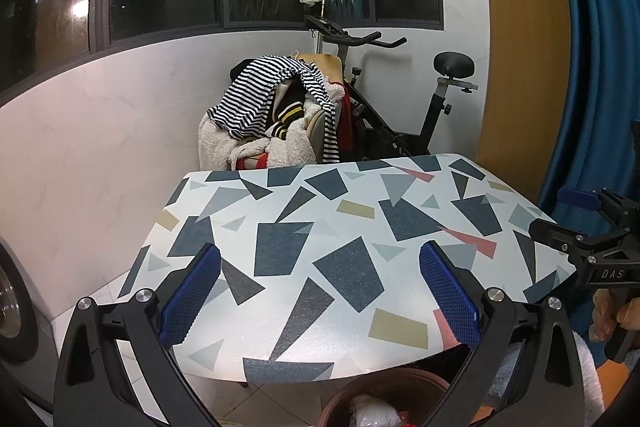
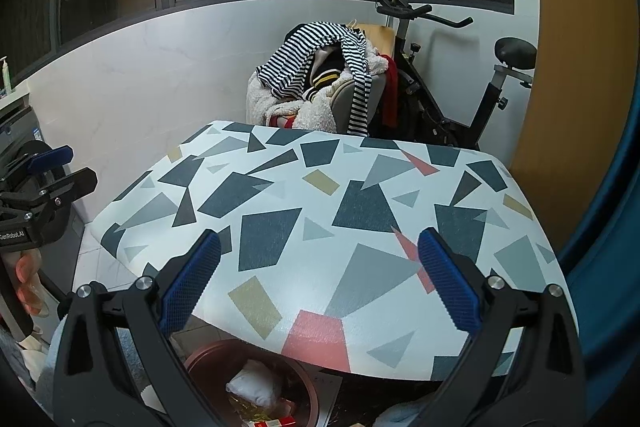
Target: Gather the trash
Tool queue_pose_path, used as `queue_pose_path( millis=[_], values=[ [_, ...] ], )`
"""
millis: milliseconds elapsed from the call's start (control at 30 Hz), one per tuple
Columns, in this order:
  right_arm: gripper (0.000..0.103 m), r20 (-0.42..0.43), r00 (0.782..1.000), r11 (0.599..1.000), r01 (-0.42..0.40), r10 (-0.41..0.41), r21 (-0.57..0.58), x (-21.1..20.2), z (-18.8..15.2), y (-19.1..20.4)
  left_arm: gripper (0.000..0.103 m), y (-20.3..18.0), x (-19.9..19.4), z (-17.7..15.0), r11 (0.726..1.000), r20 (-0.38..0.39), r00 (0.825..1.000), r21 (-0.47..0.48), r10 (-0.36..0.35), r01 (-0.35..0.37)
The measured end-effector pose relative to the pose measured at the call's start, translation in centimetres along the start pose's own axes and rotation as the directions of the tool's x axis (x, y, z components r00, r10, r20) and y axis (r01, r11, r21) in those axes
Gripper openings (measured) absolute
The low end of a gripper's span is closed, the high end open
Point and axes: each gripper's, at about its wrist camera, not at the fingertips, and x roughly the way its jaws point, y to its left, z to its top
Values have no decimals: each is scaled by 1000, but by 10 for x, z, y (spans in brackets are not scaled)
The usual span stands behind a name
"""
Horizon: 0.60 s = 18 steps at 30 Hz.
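Trash sits in the brown bin on the floor under the table's near edge: white wad, red pack by it. Both tongs spread wide, nothing held: left gripper and right gripper hover side by side over the table, likely done dropping or scanning for more. Tabletop looks bare, no litter visible. Beyond: clothes pile on a chair, exercise bike, dark window behind
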Motion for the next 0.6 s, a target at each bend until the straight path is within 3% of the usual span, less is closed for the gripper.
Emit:
queue_pose_path(
  millis=[600],
  values=[
    [97,4,1000,1000,8,-8,-5,-2,3,0,97,-2,1,0,1000,-8,1000,15,4,-4]
  ],
)
